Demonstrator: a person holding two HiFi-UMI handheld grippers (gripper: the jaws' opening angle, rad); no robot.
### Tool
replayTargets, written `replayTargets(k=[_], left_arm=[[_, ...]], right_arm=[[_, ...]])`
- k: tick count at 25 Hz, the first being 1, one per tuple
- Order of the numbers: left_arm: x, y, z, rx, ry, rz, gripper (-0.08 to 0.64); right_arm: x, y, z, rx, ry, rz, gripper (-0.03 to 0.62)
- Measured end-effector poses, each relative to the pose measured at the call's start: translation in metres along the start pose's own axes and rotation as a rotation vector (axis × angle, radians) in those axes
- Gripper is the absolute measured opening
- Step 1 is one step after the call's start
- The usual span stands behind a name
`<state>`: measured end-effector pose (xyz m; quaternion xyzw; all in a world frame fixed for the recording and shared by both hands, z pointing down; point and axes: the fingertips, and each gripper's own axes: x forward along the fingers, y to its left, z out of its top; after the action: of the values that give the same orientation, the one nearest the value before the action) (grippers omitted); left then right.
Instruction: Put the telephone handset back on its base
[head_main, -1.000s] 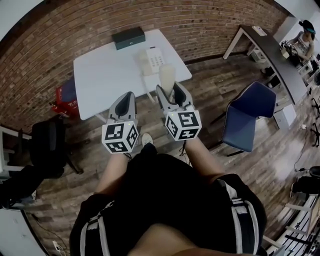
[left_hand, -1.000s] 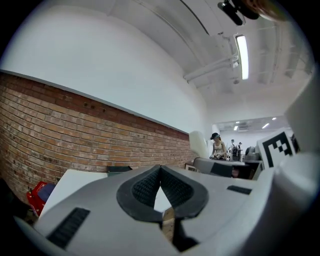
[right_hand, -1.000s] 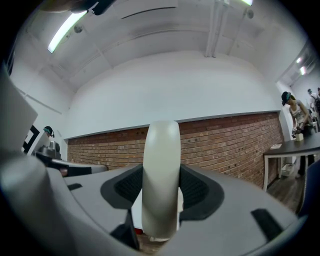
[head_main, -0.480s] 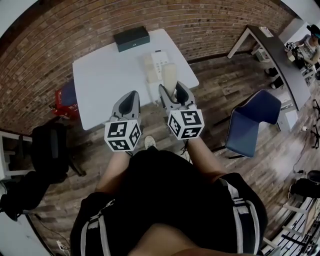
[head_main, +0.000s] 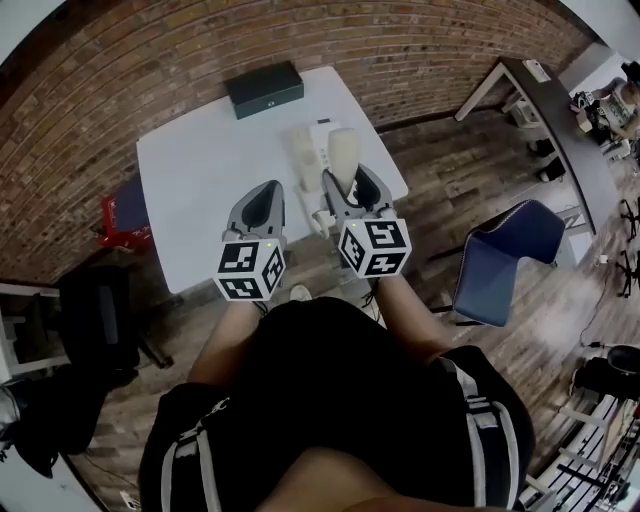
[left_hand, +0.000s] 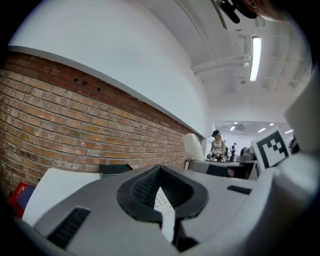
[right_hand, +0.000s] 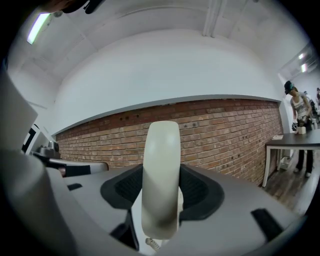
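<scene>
The cream telephone handset (head_main: 342, 153) stands upright in my right gripper (head_main: 347, 180), whose jaws are shut on its middle. In the right gripper view the handset (right_hand: 161, 170) fills the centre between the black pads, the right gripper (right_hand: 161, 197) closed round it, its coiled cord (right_hand: 150, 243) at the bottom. The white phone base (head_main: 310, 150) lies on the white table (head_main: 200, 170), just left of the handset. My left gripper (head_main: 263, 200) hovers over the table's near edge, shut and holding nothing. The left gripper (left_hand: 162, 192) shows the keypad through a thin slit.
A dark green box (head_main: 263, 88) sits at the table's far edge by the brick wall. A blue chair (head_main: 495, 265) stands to the right, a red bag (head_main: 125, 208) and a black backpack (head_main: 95, 310) to the left. A dark desk (head_main: 560, 110) with a person is far right.
Both grippers have come forward towards the table. The handset has moved from the table's near edge to just beside the phone base. The grip has not changed.
</scene>
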<state>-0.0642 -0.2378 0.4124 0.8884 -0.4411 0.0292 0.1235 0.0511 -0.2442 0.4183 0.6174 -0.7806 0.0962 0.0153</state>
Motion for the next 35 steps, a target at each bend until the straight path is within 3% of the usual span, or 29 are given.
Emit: replayTargets(k=[14, 35], left_arm=[[0.058, 0.041, -0.011, -0.022, 0.066, -0.013, 0.002], [0.076, 0.072, -0.015, -0.071, 0.107, 0.229, 0.002]], right_arm=[[0.086, -0.025, -0.045, -0.017, 0.203, -0.034, 0.212], [0.185, -0.074, -0.153, 0.033, 0.626, -0.021, 0.210]])
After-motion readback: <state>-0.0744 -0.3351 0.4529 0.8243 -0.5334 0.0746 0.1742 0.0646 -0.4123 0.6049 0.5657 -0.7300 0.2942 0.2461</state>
